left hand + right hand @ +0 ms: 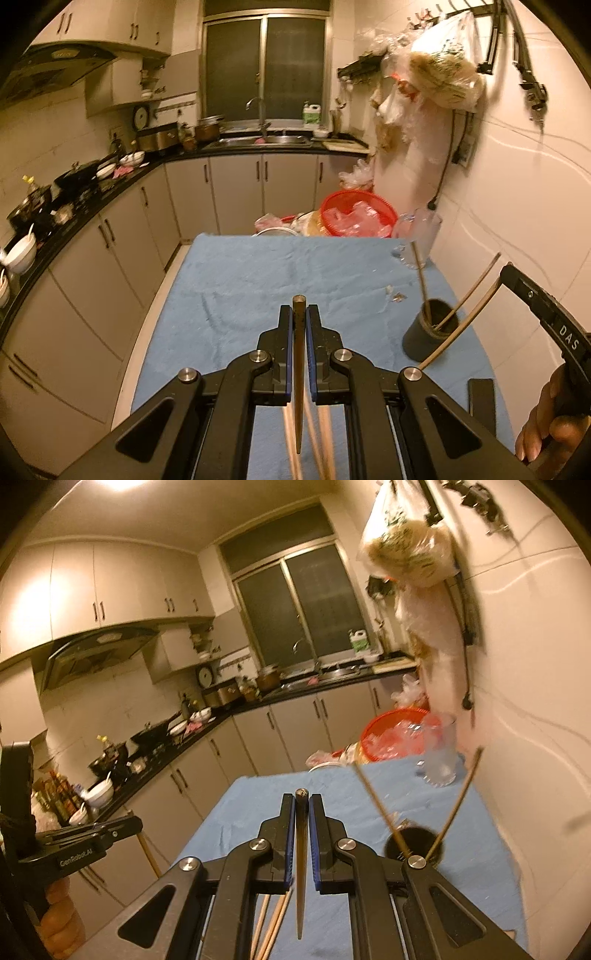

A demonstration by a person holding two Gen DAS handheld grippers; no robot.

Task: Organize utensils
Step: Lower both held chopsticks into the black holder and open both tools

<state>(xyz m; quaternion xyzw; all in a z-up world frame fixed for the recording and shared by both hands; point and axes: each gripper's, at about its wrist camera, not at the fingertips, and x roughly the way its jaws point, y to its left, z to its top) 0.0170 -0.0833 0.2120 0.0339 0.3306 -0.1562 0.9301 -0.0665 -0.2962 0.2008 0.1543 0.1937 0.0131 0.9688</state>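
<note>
Left wrist view, far left: kitchen counter (pixel 85 206) crowded with bowls and pots, well apart from the work area. Centre: table under a blue cloth (pixel 258 280). Left gripper (pixel 299 314) above the cloth, tongs closed to a narrow gap, clamped on a single dark chopstick (pixel 298 369) lying along the line of the fingers, blunt end just past the fingertips. More pale chopsticks (pixel 317 443) on the cloth below the gripper, blurred; count not determinable. Right of centre: dark cylindrical holder (pixel 424 339) upright on the cloth, three chopsticks in it leaning outward. Behind it, a clear glass (pixel 424 236) at the cloth's far right corner, red basket (pixel 356 214) beyond the table edge. Far right: part of the other gripper and a hand (pixel 546 417) on its handle.

Right wrist view, far left: other gripper's body and a hand (pixel 59 923) below it. Centre: right gripper (pixel 302 805), tongs likewise nearly shut, gripping one dark chopstick (pixel 301 867) in the same lengthwise manner. Loose pale chopsticks (pixel 273 926) underneath on the cloth. Right: holder (pixel 417 840) just beside the gripper's right linkage, two chopsticks visible, splayed apart.
</note>
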